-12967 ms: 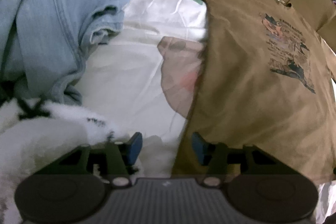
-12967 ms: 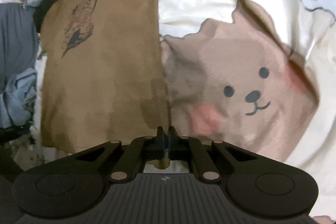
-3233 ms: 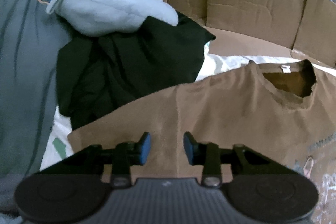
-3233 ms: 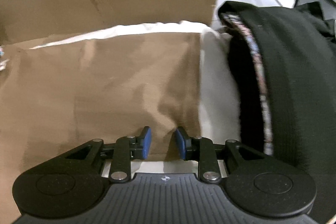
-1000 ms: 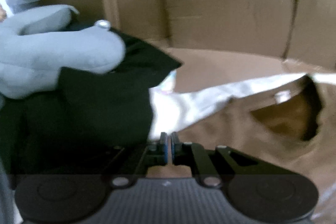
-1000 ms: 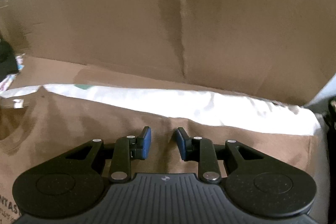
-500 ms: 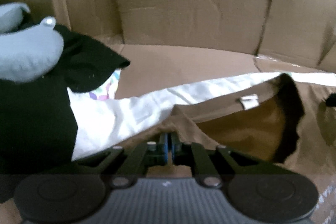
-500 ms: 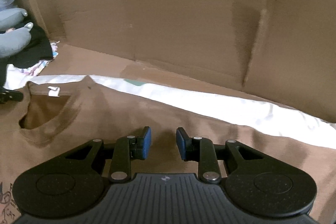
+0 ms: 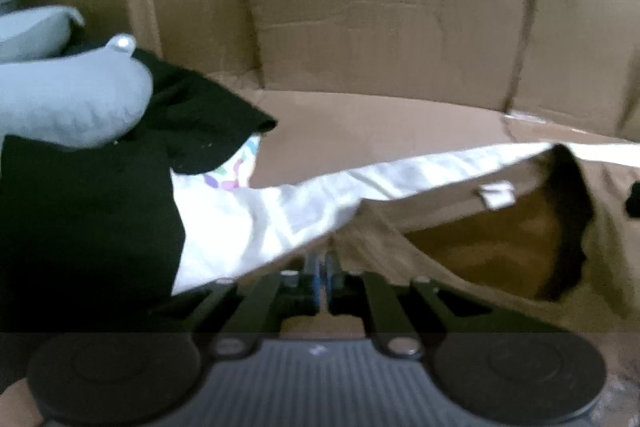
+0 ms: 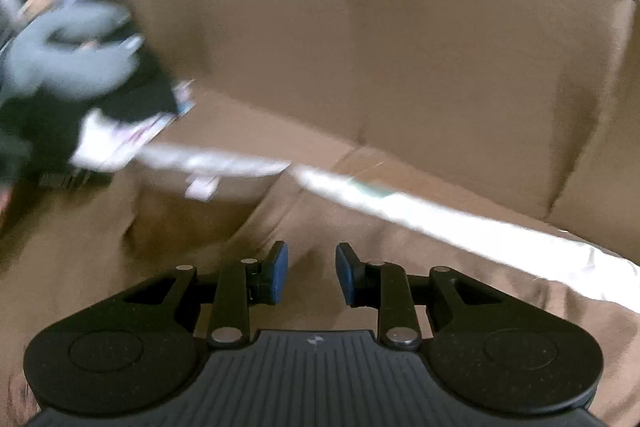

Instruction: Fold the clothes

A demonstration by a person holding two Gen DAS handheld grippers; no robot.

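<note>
A brown T-shirt (image 9: 500, 251) lies front up on a white bed sheet (image 9: 280, 219), its neck opening and white label (image 9: 496, 195) to the right in the left wrist view. My left gripper (image 9: 322, 267) is shut on the T-shirt's top edge, just left of the collar. In the blurred right wrist view the T-shirt (image 10: 120, 267) fills the lower part, with its label (image 10: 200, 189) up to the left. My right gripper (image 10: 311, 275) hovers open over the shirt's shoulder, right of the collar, with nothing between its fingers.
Cardboard walls (image 9: 380, 27) stand close behind the sheet's far edge. A black garment (image 9: 100, 207) and a grey plush toy (image 9: 68, 99) are piled at the left. The white sheet (image 10: 440, 223) shows as a strip beyond the shirt.
My right gripper has swung left along the shirt's top edge, bringing the collar and label into its view. The left gripper stays shut on the shirt, and its view has shifted slightly.
</note>
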